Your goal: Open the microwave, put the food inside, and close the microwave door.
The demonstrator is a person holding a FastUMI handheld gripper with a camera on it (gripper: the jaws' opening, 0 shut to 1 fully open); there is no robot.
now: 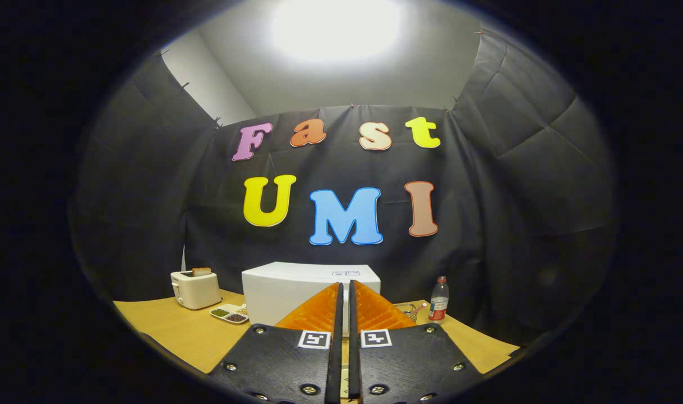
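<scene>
Beyond the nearly closed, empty jaws [345, 285], the white microwave [285, 289] sits on the table [173, 325].

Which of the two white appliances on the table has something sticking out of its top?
The small toaster, left of the big microwave beyond the shut jaws, has toast poking up.

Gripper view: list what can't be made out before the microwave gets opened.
- Microwave: its door and handle, in the gripper view; the shut tool covers the middle of its front.
- Food: contents of the divided dish are too small to identify.
- Items between microwave and bottle: partly hidden behind one finger.
</scene>
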